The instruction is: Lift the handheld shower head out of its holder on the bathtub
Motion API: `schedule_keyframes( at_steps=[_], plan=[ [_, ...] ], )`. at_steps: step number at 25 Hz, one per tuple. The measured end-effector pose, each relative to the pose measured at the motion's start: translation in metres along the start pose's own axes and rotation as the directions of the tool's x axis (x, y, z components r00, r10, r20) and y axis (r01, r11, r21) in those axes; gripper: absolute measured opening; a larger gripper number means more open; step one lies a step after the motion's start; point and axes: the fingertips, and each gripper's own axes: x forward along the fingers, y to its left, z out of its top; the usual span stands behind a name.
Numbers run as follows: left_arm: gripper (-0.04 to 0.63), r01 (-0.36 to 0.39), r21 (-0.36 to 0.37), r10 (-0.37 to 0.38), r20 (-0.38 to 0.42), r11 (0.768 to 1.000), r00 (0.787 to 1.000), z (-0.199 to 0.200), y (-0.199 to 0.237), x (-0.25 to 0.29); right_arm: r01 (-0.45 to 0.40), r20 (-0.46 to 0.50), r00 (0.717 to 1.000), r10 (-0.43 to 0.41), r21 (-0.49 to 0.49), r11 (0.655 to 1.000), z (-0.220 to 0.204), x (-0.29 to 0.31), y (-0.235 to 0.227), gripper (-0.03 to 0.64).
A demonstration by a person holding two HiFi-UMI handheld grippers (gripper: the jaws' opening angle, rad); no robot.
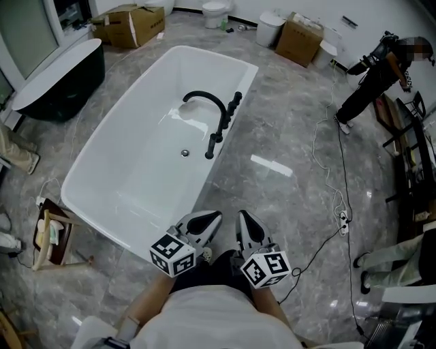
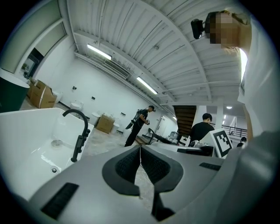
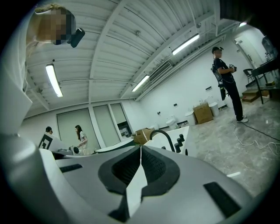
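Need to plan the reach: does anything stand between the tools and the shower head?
Nothing visible does. The left tool and right tool, both shut and empty, hover near the tub; only its rim and floor lie before the shower head.

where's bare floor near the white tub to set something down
The widest bare floor lies between the tub, on its faucet side, and the cables. The basin left of the faucet is bare too. Crowded: the rack at the tub's left corner, the black tub and boxes beyond.

Cardboard boxes (image 1: 133,24), a toilet (image 1: 216,10) and cables (image 1: 341,204) occupy the marble floor (image 1: 286,204).
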Motion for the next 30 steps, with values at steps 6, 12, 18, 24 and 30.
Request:
schedule_keyframes(
  at_steps=[6, 12, 18, 24, 30],
  plan=[
    [0.012, -0.016, -0.019, 0.016, -0.001, 1.000, 1.000, 0.002, 0.012, 0.001, 0.009, -0.003, 1.000, -0.009, 0.000, 1.000, 0.004, 0.005, -0.006, 0.017],
    [0.012, -0.063, -0.032, 0.063, 0.010, 0.997, 0.998, 0.005, 0.027, 0.009, -0.039, -0.022, 0.999, 0.039, -0.006, 0.999, 0.007, 0.024, -0.010, 0.017],
    [0.012, -0.074, -0.032, 0.075, 0.017, 0.997, 0.997, 0.018, 0.042, 0.036, -0.072, -0.021, 0.997, 0.071, -0.008, 0.997, 0.023, 0.049, -0.024, 0.017],
    [0.012, -0.085, -0.045, 0.085, 0.008, 0.995, 0.996, 0.024, 0.057, 0.075, -0.080, -0.036, 0.996, 0.080, -0.003, 0.997, 0.037, 0.072, -0.058, 0.017],
    [0.012, -0.102, -0.057, 0.103, 0.011, 0.993, 0.995, 0.034, 0.076, 0.114, -0.073, -0.041, 0.997, 0.072, -0.008, 0.997, 0.055, 0.098, -0.098, 0.017]
  ],
)
